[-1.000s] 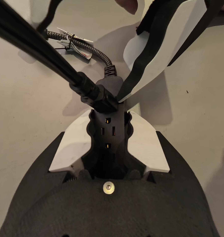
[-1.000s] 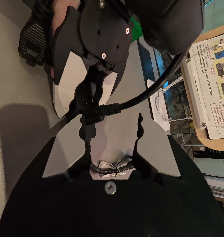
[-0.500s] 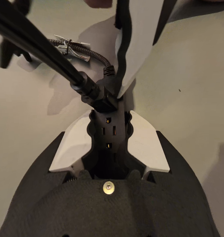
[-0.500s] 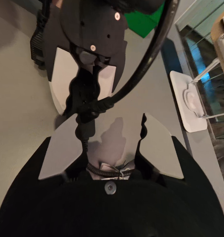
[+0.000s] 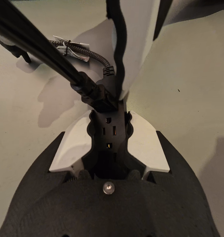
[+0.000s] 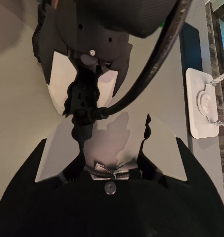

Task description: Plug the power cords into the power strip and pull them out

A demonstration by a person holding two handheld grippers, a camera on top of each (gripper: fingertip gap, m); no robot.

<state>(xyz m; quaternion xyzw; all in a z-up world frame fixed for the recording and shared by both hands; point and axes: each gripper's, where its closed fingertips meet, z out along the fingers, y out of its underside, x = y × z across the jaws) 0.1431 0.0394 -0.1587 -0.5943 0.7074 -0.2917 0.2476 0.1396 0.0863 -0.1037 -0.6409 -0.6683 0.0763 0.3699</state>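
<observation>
Left gripper (image 5: 109, 123) clamped on the black power strip (image 5: 108, 133), fingers (image 5: 75, 144) pressed to both its sides, strip lying on the pale tabletop (image 5: 179, 102); black plug (image 5: 99, 101) seated in the strip's far socket, thick black cord (image 5: 35, 44) running off from it; braided cord (image 5: 90, 53) with white tags beyond the strip; right gripper (image 6: 111, 128) spread wide around the strip's far end, holding nothing, one finger (image 5: 124, 92) touching beside the plug.

Your way to the plug (image 5: 102, 101) is crowded: thick black cord (image 5: 35, 43) crosses upper left, right gripper (image 5: 123, 94) blocks upper centre; table (image 5: 185, 89) right lies free.
</observation>
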